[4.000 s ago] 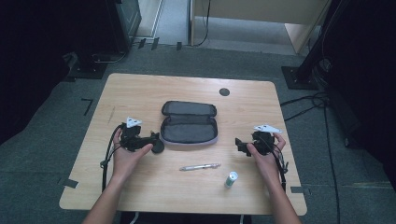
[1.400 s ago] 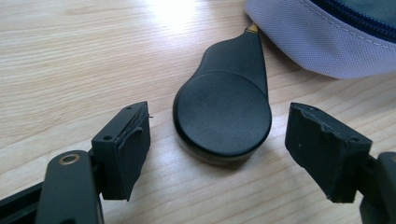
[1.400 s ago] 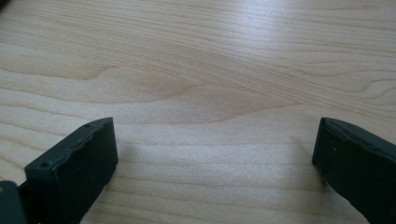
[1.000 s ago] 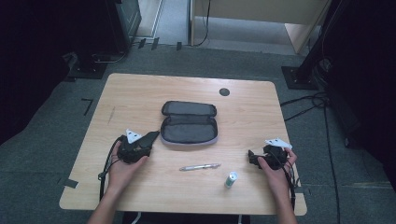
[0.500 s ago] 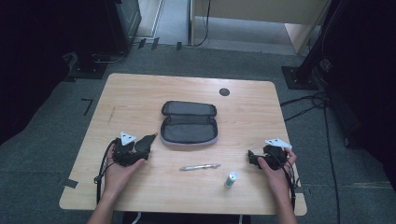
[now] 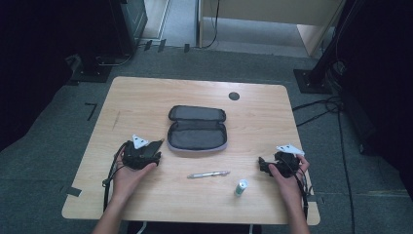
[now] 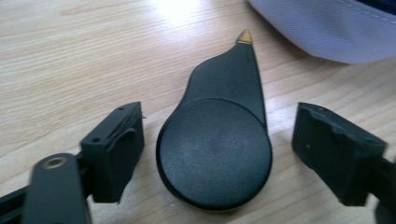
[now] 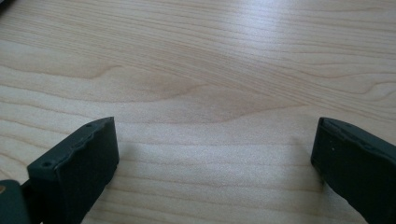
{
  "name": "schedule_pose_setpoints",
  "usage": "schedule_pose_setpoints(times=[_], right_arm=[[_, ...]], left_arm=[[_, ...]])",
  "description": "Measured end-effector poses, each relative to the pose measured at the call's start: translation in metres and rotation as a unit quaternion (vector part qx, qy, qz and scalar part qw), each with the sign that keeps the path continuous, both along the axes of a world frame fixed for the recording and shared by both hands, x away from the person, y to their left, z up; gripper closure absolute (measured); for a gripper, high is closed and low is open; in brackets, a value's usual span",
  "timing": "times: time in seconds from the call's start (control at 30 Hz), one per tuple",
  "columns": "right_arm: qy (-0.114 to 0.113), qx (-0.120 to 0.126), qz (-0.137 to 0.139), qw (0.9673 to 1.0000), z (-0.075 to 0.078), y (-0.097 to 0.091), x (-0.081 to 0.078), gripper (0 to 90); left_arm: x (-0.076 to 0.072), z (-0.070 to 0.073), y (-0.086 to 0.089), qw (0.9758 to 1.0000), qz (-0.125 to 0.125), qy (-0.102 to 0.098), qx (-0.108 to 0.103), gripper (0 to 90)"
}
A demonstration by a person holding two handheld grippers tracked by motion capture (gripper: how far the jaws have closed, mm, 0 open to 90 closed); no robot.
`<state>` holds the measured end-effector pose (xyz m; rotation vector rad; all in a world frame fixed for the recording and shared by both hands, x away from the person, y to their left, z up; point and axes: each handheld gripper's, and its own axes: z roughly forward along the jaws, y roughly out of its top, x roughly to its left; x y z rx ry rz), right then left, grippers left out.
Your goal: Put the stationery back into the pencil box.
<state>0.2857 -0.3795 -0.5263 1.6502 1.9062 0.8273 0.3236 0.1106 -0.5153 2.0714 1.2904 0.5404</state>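
My left gripper [image 7: 219, 126] is open, and a flat black teardrop-shaped piece [image 7: 215, 154] with a small gold tip lies on the wood between its jaws, touching neither. In the high view the left gripper [image 6: 155, 146] sits just left of the open dark pencil case [image 6: 197, 129]. My right gripper [image 6: 264, 164] rests near the table's right front, jaws pointing left. In its own view the right gripper [image 8: 215, 133] is open over bare wood. A silver pen [image 6: 208, 174] and a small green-and-white tube [image 6: 241, 186] lie between the two hands.
The pale grey edge of the case [image 7: 327, 28] is just beyond the black piece. A black round grommet [image 6: 234, 96] sits in the wooden table [image 6: 146, 97] at the back. Cables trail off the near edge by each wrist.
Since four seconds ago both hands have drawn back toward the near edge, the right one farther. Over the last second the left gripper has shifted slightly; the right has stayed put.
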Motion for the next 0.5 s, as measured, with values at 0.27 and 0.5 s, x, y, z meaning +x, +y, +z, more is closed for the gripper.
schedule_pose_setpoints(times=[0.27,0.5], right_arm=[[0.0,0.0,0.001,1.0,0.0,0.0,0.0,0.4],[0.0,0.0,0.001,1.0,0.0,0.0001,-0.0001,0.4]], left_arm=[[-0.0019,0.0,-0.0027,0.9998,0.013,-0.01,-0.007,36.4],[-0.0032,-0.0002,-0.0019,0.9998,0.007,-0.016,-0.007,42.0]])
